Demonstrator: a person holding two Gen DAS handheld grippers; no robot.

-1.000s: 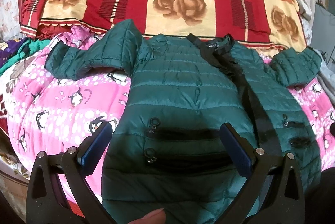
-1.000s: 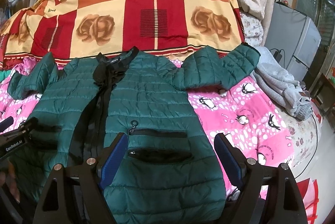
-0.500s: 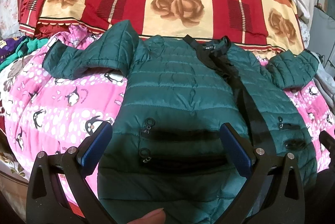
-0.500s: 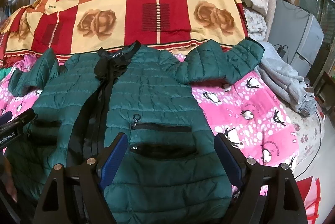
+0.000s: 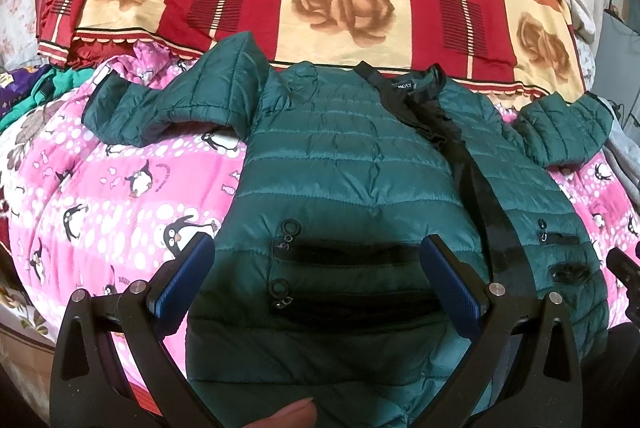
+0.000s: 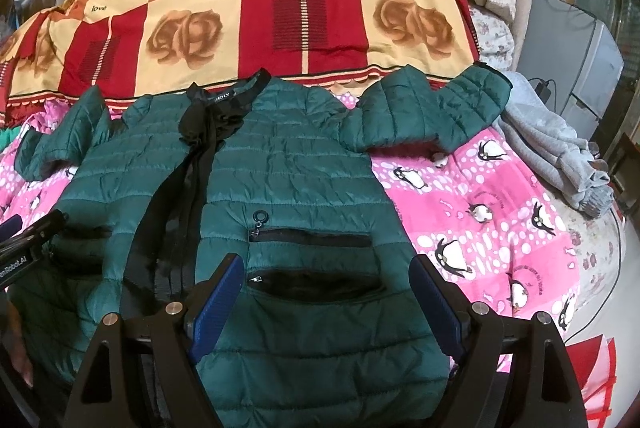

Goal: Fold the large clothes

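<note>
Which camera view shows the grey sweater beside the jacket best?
The right wrist view: the grey sweater lies there in full, crumpled at the bed's edge past the jacket sleeve. The left wrist view shows only a grey strip at its right border.

A green jacket (image 5: pixel 344 164) lies spread flat on a pink blanket (image 5: pixel 100 204), its front open to reach from above. The left gripper (image 5: pixel 316 270) and right gripper (image 6: pixel 322 288) hang over the hem with jaws wide apart, nothing between them. Bare blanket flanks both sides. A rolled rose quilt (image 6: pixel 248 8) walls off the far edge behind the collar, and a grey garment (image 6: pixel 560 152) crowds the space beyond the right sleeve (image 6: pixel 424 112).
</note>
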